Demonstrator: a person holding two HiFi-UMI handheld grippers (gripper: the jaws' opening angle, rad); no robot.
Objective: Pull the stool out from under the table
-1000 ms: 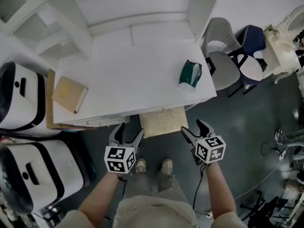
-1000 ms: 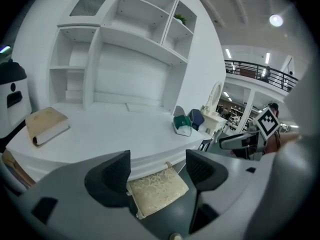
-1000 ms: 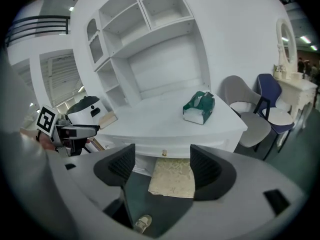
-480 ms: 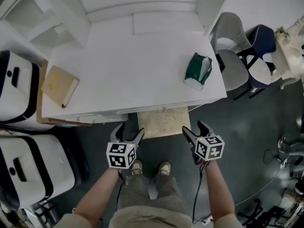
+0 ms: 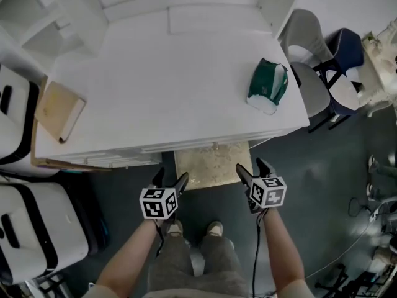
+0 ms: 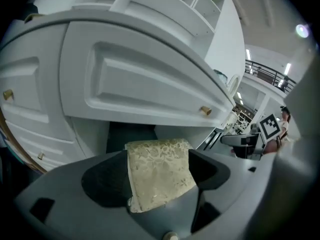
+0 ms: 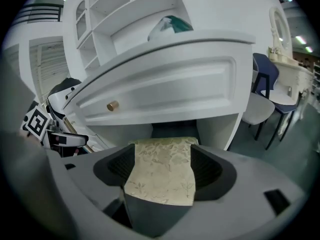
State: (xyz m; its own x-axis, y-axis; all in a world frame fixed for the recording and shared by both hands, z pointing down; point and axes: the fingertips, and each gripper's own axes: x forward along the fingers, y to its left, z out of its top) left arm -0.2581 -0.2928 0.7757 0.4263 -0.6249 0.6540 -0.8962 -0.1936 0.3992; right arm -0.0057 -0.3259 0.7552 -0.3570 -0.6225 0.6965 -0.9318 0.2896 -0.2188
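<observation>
My left tongs (image 5: 172,177) have just been opening and stand spread, pinching nothing. My right tongs (image 5: 250,166) are spread and empty too. Each hangs by a front corner of the stool (image 5: 212,163), whose cream seat is partly tucked under the white worktop (image 5: 167,92).

Both my grippers are open, low in the middle of the frame.
My left gripper (image 5: 172,176) and right gripper (image 5: 250,166) point up the frame, side by side but apart. My left forearm (image 5: 127,259) and right forearm (image 5: 280,248) reach in from the bottom edge. The left jaws have just been opening; both pairs stand wide, clamped on nothing.
</observation>
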